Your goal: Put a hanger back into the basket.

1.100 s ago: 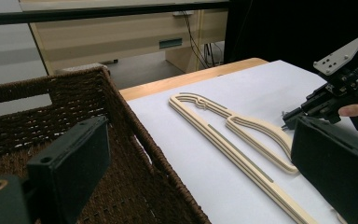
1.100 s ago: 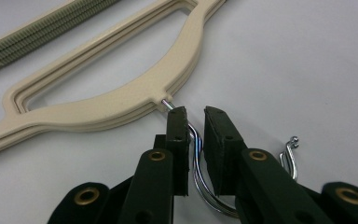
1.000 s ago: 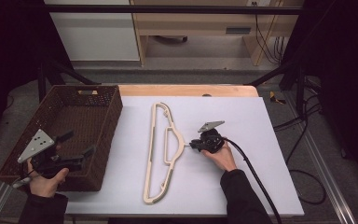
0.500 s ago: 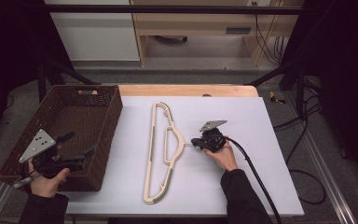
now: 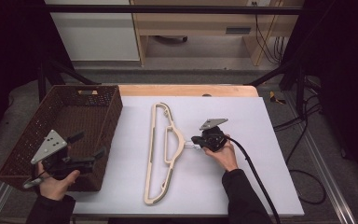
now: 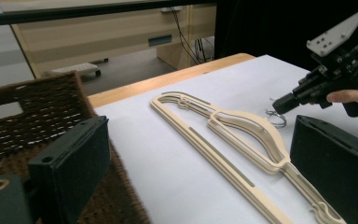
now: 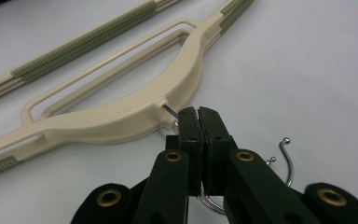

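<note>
In the right gripper view, the fingers (image 7: 196,122) of the right gripper (image 5: 200,141) are pressed together on the thin metal hook (image 7: 286,161) of the hangers (image 5: 164,151), at the place where the wire leaves the cream plastic neck. The pads have just been closing, and the wire is between them. The hangers lie flat on the white surface (image 5: 261,177), and their long axis runs away from the person, from the near edge toward the far edge. The hook points sideways to the right, so it is directly in front of the right fingers. The right hand (image 5: 223,154) is therefore the near one for the coming move.

The left gripper (image 5: 86,147) is over the brown basket (image 5: 23,154), well apart from the hangers, with its fingers (image 6: 77,158) spread and nothing between them. The basket is to the left of the hangers, so a lift must carry them across their short side.

It is hard to say how many hangers are stacked; two hook ends show, so I judge there are two. The middle of the hook wire is hidden behind the black fingers, and I cannot tell whether both wires are pinched.
</note>
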